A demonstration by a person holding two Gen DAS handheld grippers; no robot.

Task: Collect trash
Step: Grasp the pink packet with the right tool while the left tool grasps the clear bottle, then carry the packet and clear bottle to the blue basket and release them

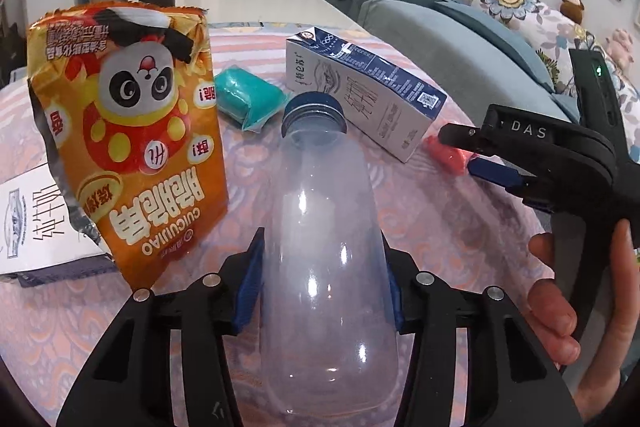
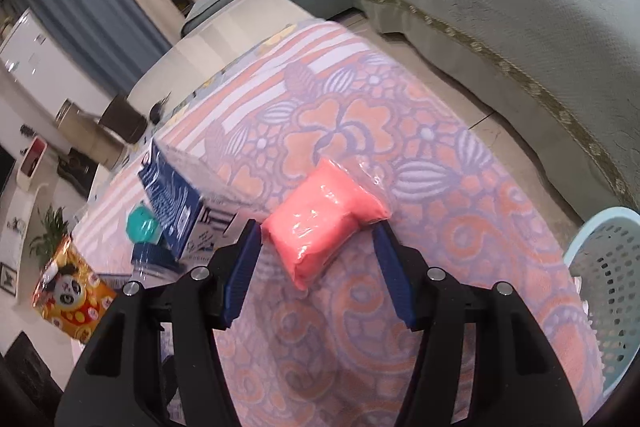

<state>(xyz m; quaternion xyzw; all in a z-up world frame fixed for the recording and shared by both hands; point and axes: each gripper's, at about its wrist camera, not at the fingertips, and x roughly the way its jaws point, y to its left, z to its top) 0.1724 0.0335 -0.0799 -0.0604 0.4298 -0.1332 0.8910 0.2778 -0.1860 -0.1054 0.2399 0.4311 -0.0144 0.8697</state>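
My left gripper (image 1: pixel 322 279) is shut on a clear plastic bottle (image 1: pixel 326 267) with a dark blue cap, which lies lengthwise between the blue pads. An orange panda snack bag (image 1: pixel 128 139) stands to its left, a teal packet (image 1: pixel 246 99) and a white-and-blue milk carton (image 1: pixel 360 95) lie behind it. My right gripper (image 2: pixel 318 247) is open around a pink packet (image 2: pixel 324 223) that lies on the patterned tablecloth; it also shows in the left wrist view (image 1: pixel 480 157), with the pink packet (image 1: pixel 446 155) at its fingertips.
A light blue perforated basket (image 2: pixel 608 279) stands at the table's right edge. A grey-blue sofa (image 1: pixel 460 39) runs behind the table. A second white carton (image 1: pixel 36 219) lies at the far left. The carton (image 2: pixel 172 203), teal packet (image 2: pixel 142 225) and snack bag (image 2: pixel 72 295) sit left of my right gripper.
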